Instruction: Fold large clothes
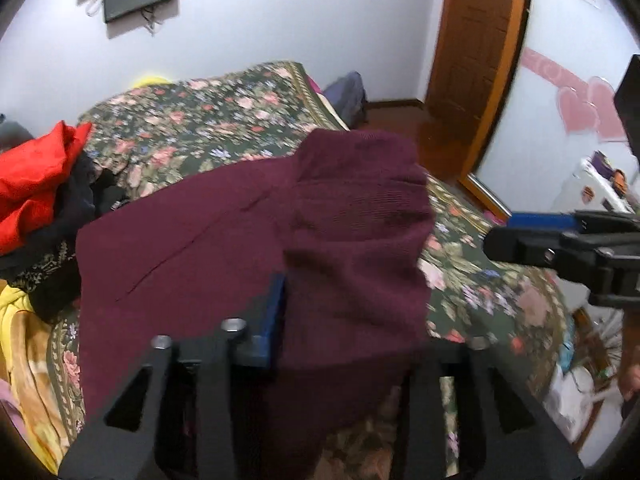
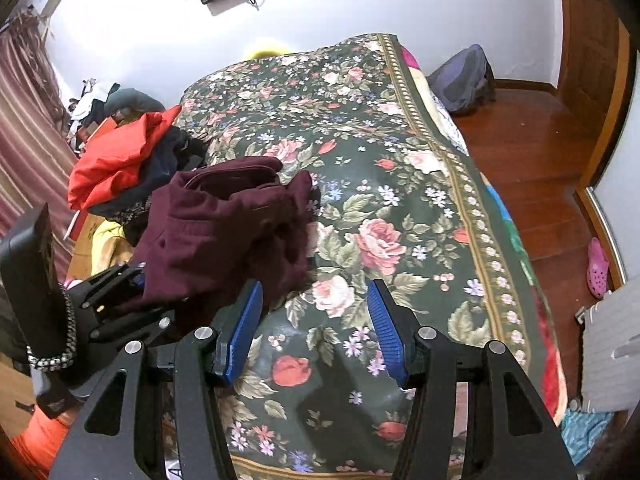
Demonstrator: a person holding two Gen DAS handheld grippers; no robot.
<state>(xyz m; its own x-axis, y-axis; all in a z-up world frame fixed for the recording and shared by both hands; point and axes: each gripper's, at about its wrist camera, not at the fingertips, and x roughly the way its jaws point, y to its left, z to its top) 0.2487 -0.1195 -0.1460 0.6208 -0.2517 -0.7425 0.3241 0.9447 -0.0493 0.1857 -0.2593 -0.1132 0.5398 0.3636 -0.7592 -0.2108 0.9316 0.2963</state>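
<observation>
Left wrist view: the dark red sweater (image 1: 248, 240) fills the middle, lying on the bed (image 1: 208, 120). A fold sits loosely between the left gripper (image 1: 344, 320) fingers, parted, and could slip off.

Right wrist view: the sweater sits bunched at left. The right gripper (image 2: 316, 328) is apart, holding nothing, so the fold may fall.

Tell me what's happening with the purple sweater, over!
Right gripper open, empty, over floral bedspread. Left gripper open, maroon sweater draped between its fingers. Red clothes pile beside sweater.

Bright, even light — blurred, fisheye-warped
</observation>
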